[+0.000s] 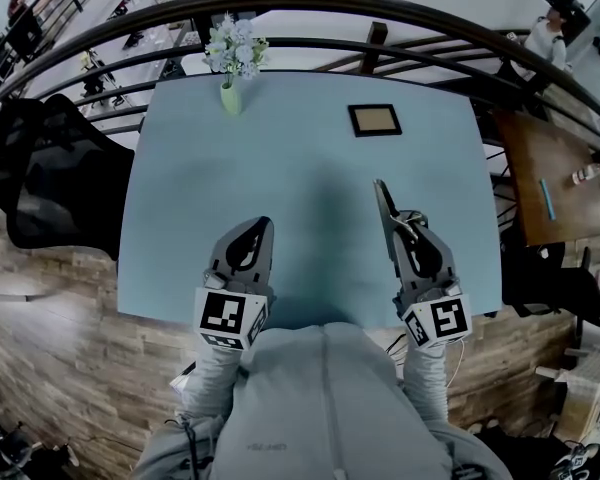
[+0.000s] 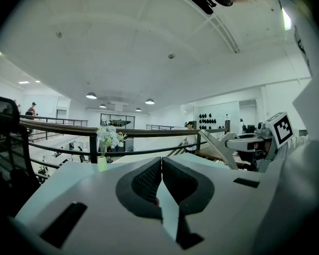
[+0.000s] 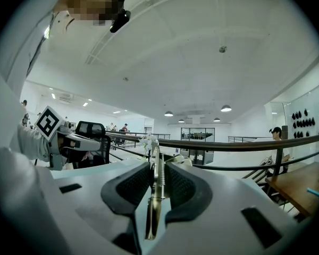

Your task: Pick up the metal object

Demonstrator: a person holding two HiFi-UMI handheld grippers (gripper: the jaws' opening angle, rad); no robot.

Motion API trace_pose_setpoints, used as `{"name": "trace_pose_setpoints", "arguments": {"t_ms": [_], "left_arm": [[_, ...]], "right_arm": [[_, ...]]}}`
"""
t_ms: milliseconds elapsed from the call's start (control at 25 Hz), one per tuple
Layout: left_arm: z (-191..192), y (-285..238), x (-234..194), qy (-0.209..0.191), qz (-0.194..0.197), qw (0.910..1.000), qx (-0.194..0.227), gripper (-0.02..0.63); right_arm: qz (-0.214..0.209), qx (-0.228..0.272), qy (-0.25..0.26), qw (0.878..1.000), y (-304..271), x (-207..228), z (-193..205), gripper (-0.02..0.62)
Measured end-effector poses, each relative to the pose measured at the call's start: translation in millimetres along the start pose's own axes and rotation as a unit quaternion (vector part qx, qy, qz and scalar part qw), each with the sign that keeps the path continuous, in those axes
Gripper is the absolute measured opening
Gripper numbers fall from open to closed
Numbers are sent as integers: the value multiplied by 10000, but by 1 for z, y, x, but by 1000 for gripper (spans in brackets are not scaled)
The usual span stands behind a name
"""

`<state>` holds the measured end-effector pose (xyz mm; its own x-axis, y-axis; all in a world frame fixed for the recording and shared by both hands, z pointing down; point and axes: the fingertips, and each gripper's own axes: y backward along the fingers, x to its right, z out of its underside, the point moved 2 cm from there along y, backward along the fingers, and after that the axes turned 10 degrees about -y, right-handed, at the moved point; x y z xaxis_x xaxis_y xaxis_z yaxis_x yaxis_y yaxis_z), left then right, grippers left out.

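Now right gripper [image 1: 398,230] clamps thin metal object [image 1: 381,200], left gripper [image 1: 261,230] clenched empty — narrow hold, we risk it slipping onto desk [image 1: 310,158].

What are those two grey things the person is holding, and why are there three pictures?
They are hand tools, each ending in a claw that pinches. The head view comes from a camera on the person's head, looking down. The other two pictures come from small cameras riding on each tool. On the blue table stand a vase of flowers and a dark frame. The left claw is shut with nothing in it. The right claw is pinching a thin metal object that sticks out in front.
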<state>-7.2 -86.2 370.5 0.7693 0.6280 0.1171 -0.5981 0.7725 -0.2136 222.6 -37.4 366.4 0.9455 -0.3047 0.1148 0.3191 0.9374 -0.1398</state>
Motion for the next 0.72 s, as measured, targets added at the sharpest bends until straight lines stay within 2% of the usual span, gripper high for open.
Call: {"name": "trace_pose_setpoints", "arguments": {"t_ms": [720], "left_arm": [[3, 0, -6, 19, -103, 9999, -42, 29]], "right_arm": [[-169, -113, -13, 9998, -12, -5, 5, 98]]}}
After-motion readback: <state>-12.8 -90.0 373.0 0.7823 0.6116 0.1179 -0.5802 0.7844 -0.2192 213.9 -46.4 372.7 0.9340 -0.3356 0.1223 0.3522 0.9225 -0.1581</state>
